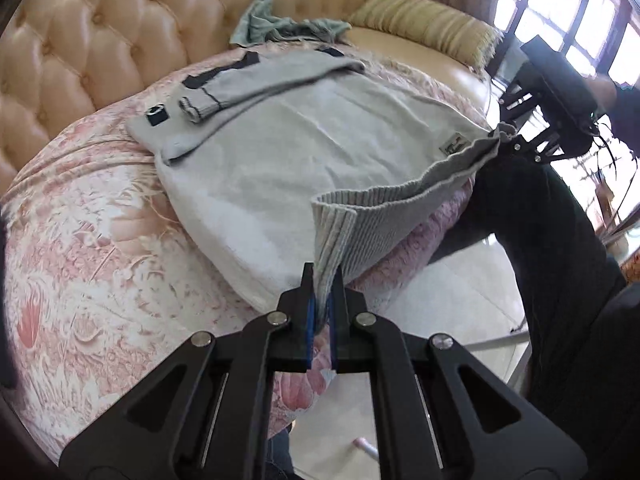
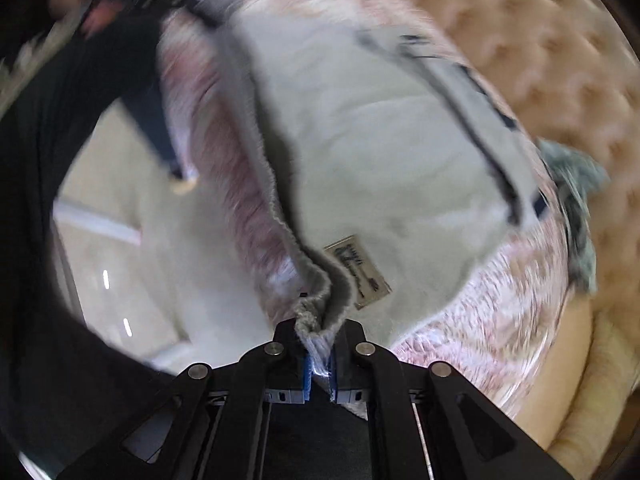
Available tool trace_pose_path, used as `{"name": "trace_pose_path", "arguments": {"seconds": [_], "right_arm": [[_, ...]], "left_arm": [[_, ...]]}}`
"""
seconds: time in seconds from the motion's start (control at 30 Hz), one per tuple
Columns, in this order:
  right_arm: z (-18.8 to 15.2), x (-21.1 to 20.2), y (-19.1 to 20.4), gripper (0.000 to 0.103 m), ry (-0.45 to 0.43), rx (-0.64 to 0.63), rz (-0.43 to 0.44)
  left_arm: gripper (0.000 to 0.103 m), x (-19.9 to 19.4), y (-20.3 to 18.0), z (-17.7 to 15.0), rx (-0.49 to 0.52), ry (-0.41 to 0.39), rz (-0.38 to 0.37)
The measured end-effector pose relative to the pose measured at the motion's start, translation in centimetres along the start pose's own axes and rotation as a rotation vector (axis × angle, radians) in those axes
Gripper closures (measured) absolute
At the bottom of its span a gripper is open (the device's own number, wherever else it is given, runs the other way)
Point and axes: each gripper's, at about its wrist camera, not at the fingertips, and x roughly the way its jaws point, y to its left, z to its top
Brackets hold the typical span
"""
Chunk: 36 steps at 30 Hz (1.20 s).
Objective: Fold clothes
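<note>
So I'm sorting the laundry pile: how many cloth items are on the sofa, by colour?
Light grey knit sweater, its ribbed hem held by both grippers: 1
Teal crumpled garment: 1
Pink floral blanket: 1
Gold striped cushion: 1
Total: 4

left hand-held gripper [image 1: 323, 280]: clamped shut | right hand-held gripper [image 2: 318, 334]: clamped, blurred, probably tilted down

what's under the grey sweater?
The grey sweater lies on a pink floral blanket spread over the tufted sofa. Whatever sits beneath the sweater's middle is covered. Both claws pinch its ribbed hem.
</note>
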Motion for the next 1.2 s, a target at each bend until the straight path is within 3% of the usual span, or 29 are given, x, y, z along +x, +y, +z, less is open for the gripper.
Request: {"name": "trace_pose_path", "arguments": {"seconds": [0.13, 0.27, 0.4, 0.53, 0.73, 0.93, 1.2], "right_arm": [[0.1, 1.7, 1.9, 0.098, 0.103, -0.24, -0.027], [0.1, 2.6, 2.1, 0.098, 0.155, -0.362, -0.002], [0.5, 0.4, 0.3, 0.098, 0.121, -0.315, 0.069], [1.1, -2.2, -3.2, 0.098, 0.115, -0.296, 0.065], [4.4, -4.2, -10.3, 0.098, 0.101, -0.211, 0.067], [8.0, -2.4, -18.1, 0.098, 0.128, -0.14, 0.02], [10.3, 4.5, -24.8, 0.097, 0.181, 0.04, 0.034]], "left_arm": [[0.097, 1.2, -0.5, 0.1, 0.067, 0.061, -0.025], [0.097, 2.0, 0.2, 0.1, 0.074, 0.104, -0.08], [0.097, -0.1, 2.5, 1.4, -0.014, 0.024, -0.148], [0.097, -1.6, 4.4, 3.5, -0.055, -0.043, -0.198], [0.097, -1.3, 9.0, 7.2, -0.119, -0.129, -0.168], [0.097, 0.9, 13.3, 10.4, -0.159, -0.165, -0.089], [0.097, 7.7, 19.3, 11.9, -0.34, -0.168, -0.122]]}}
